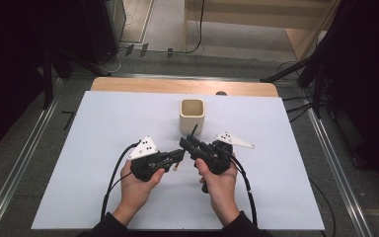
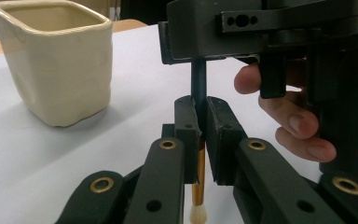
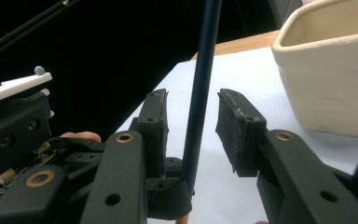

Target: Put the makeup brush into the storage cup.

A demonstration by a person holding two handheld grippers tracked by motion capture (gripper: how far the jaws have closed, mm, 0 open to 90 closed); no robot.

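A thin paintbrush (image 2: 199, 79) has a dark blue handle, a gold ferrule and pale bristles pointing down. My left gripper (image 2: 200, 105) is shut on it just above the ferrule and holds it upright over the white table. The handle (image 3: 204, 60) rises between the jaws of my right gripper (image 3: 192, 98), which stands open, with a gap on the handle's right side. In the high view the left gripper (image 1: 179, 157) and right gripper (image 1: 184, 143) meet tip to tip mid-table, and the brush handle (image 1: 194, 130) pokes up toward the cream ceramic cup (image 1: 192, 115).
The cream cup (image 2: 56, 60), square-mouthed and seemingly empty, stands just beyond the grippers. The white sheet (image 1: 103, 128) covers the table, with a wooden strip (image 1: 128, 85) along the far edge. Black cables (image 1: 111, 177) trail back from both grippers. Dark stands and rails flank the table.
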